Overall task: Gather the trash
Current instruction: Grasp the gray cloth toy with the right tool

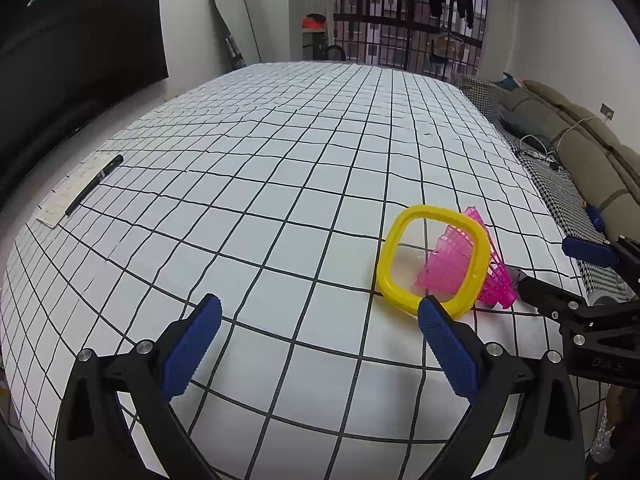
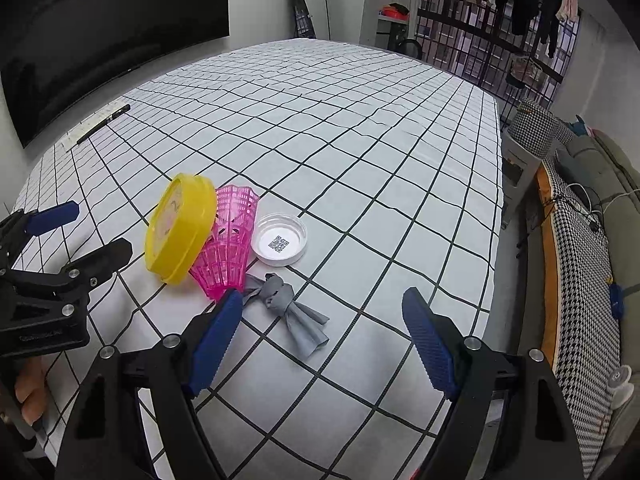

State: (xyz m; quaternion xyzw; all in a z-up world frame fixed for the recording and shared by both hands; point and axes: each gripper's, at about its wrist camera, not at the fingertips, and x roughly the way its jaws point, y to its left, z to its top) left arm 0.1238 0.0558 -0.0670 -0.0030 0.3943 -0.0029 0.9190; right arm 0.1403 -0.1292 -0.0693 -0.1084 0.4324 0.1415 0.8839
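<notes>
Both sets of jaws wide, holding nothing. Ahead of right gripper (image 2: pixel 324 320): grey knotted rag (image 2: pixel 286 304), pink shuttlecock (image 2: pixel 228 256), white lid (image 2: pixel 279 245). Beside left gripper (image 1: pixel 320 320): yellow lid (image 1: pixel 434 254).

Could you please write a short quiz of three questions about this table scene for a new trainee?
1. True or false: the right gripper is shut on the grey knotted cloth.
2. What leans against the pink shuttlecock?
A. white lid
B. yellow lid
C. black pen
3. Fill in: the white lid carries a printed ____ code.

Key:
1. False: it is open, holding nothing.
2. B, the yellow lid.
3. QR
</notes>
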